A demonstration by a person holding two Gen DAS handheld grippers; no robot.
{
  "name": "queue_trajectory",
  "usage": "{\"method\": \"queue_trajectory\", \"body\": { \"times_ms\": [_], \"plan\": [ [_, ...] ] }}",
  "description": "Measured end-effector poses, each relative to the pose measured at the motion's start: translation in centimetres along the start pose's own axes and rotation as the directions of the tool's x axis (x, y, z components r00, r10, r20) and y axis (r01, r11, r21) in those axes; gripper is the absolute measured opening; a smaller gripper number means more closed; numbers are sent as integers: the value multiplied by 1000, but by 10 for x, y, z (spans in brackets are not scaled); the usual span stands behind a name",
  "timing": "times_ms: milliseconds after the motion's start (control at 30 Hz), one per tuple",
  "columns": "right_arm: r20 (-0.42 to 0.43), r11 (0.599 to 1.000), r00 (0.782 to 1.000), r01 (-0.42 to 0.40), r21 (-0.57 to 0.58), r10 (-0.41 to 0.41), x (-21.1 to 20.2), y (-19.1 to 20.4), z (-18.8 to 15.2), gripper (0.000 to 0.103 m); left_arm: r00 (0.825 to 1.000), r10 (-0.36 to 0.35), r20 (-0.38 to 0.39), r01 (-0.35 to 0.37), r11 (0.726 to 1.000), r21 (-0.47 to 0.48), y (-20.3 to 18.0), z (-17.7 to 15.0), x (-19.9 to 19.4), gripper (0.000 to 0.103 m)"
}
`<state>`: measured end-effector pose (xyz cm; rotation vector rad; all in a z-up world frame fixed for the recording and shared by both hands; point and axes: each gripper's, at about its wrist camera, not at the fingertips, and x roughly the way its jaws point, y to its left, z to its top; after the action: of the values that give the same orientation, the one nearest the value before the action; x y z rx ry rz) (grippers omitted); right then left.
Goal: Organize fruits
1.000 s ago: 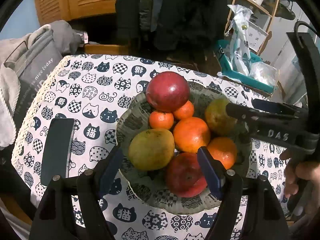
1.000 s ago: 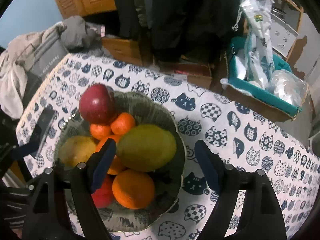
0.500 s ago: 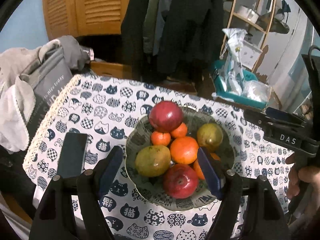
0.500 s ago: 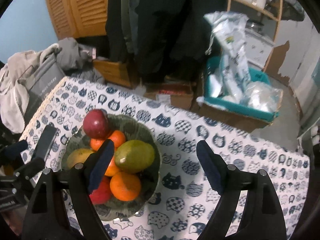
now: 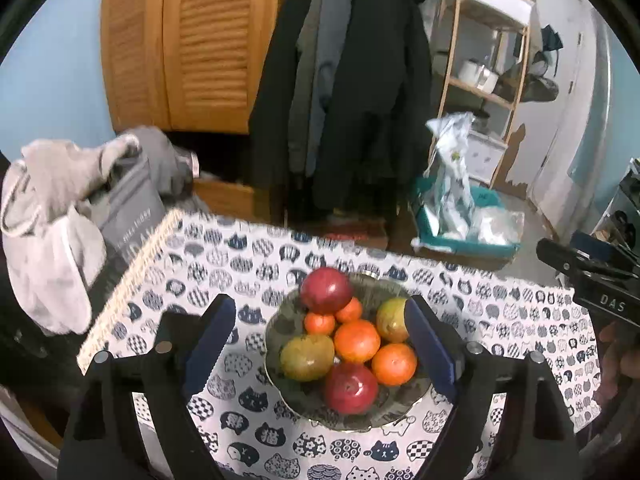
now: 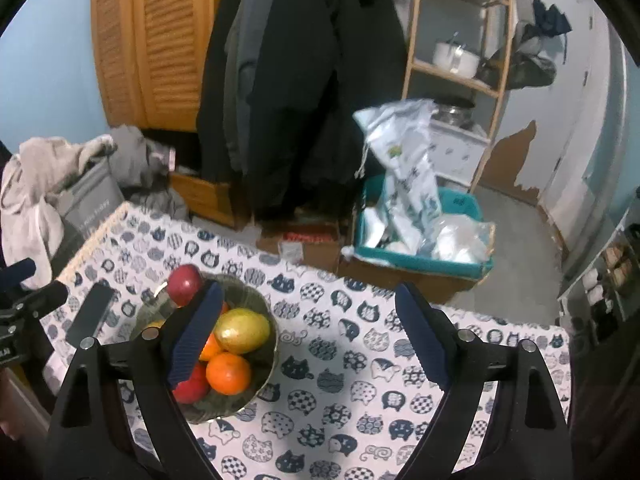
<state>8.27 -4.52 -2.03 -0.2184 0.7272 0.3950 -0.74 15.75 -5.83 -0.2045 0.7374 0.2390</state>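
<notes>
**Fruit heaped in the bowl, both grippers empty**

The left gripper (image 5: 316,344) and right gripper (image 6: 308,336) hang above the table, jaws opening, nothing between them. Below sits the bowl (image 5: 400,412) on the cat-print tablecloth (image 6: 360,380), heaped with apples, oranges and green fruit. Beyond, dark coats (image 5: 352,80) hang.

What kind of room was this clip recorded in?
Most likely a lived-in room at home: dark coats hang by a louvred wooden door, a shelf holds a pot, and a fruit bowl sits on a cat-print tablecloth.
</notes>
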Motion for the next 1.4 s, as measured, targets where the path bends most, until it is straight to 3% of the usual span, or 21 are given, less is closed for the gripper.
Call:
{"method": "queue_trajectory", "body": {
  "times_ms": [167, 300, 467, 667, 800, 1400],
  "plan": [
    [50, 1000, 999, 9, -1, -8, -31, -2, 1, 87, 999, -9, 54, 7, 1000, 21, -10, 7, -24, 90],
    [80, 1000, 997, 12, -6, -12, -51, -2, -4, 87, 995, -6, 104, 3, 999, 34, -18, 11, -42, 103],
    [134, 999, 990, 38, -25, -34, -74, -4, -12, 87, 987, 13, 160, -24, 998, 62, -26, 14, -62, 102],
    [181, 1000, 983, 21, 11, -23, -97, -16, -13, 87, 983, -3, 183, -7, 998, 56, -31, 17, -74, 102],
    [208, 1000, 978, 27, 15, -29, -102, -20, -17, 88, 980, -10, 199, -4, 998, 68, -40, 18, -79, 102],
    [190, 997, 979, 64, 34, -69, -96, -33, -29, 88, 976, -4, 219, -16, 996, 89, -55, 21, -85, 102]
  ]
}}
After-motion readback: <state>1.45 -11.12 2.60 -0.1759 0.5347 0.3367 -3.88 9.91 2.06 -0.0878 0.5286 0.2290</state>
